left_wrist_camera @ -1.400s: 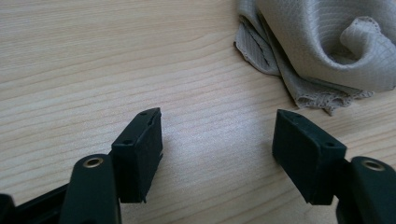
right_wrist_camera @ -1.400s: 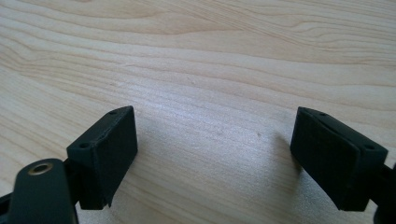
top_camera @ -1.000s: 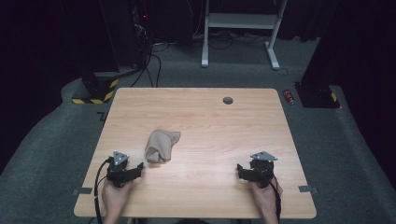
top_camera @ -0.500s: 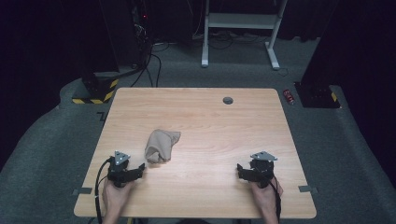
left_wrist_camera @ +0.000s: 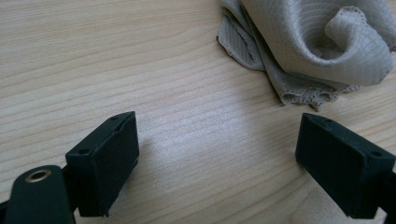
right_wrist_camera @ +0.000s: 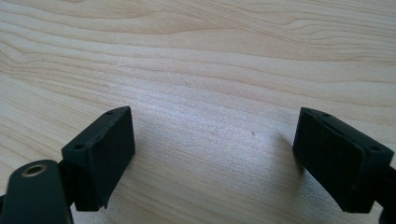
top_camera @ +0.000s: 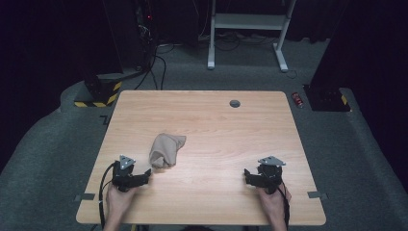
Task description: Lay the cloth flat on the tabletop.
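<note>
Approach is the step in hand: the left tool (left_wrist_camera: 217,154), jaws just spread wide and empty, rests near the crumpled beige cloth (left_wrist_camera: 308,44). The right tool (right_wrist_camera: 215,154) also gapes over bare counter (right_wrist_camera: 210,56). Next, the left likely must reach forward to the cloth's lace hem.

A small beige cloth (top_camera: 166,150) lies on the table (top_camera: 216,125), all bunched up in a soft heap. It is thin, with a fine grid pattern and a little lacy edge. Its folds curl over each other, and one flap sticks out flat at the bottom. It sits on the left part of the table, toward the near side.
</note>
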`<state>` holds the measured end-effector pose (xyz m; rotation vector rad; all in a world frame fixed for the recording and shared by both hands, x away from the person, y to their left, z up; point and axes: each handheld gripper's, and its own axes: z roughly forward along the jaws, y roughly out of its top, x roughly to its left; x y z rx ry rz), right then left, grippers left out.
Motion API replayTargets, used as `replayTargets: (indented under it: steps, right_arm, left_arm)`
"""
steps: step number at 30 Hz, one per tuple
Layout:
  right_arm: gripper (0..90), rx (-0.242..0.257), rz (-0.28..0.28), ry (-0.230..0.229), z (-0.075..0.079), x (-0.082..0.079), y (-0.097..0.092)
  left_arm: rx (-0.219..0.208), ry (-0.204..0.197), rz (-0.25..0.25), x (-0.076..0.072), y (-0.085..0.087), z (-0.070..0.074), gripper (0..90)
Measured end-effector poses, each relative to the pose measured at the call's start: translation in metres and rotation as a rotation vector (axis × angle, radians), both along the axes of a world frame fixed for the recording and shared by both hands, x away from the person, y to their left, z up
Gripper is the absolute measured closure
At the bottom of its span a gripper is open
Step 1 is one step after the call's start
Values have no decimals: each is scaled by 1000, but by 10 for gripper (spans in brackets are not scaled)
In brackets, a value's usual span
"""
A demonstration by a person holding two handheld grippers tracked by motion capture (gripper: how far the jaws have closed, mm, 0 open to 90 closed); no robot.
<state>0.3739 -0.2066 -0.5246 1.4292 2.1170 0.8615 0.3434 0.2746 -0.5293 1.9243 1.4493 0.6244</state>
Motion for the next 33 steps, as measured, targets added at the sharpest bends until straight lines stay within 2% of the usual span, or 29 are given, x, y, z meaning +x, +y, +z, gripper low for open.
replayTargets:
  steps: [11,15,19,22,26,30,33]
  right_arm:
    - [125,0,0,0,0,0,0]
    - [125,0,0,0,0,0,0]
    - [125,0,0,0,0,0,0]
    - [125,0,0,0,0,0,0]
    - [126,-1,1,0,0,0,0]
    - [126,-2,2,-2,0,0,0]
    - [126,-2,2,-2,0,0,0]
  left_arm:
    - [2,-8,-5,-2,2,1,175]
    - [-35,-2,-2,-3,3,2,188]
    - [-26,-7,-14,-5,0,3,180]
    - [-44,-12,-20,-6,0,6,176]
    - [-40,-19,-36,-4,-2,11,173]
    - [-64,-25,-43,-2,-4,16,164]
    - [-52,-35,-50,-1,-7,21,147]
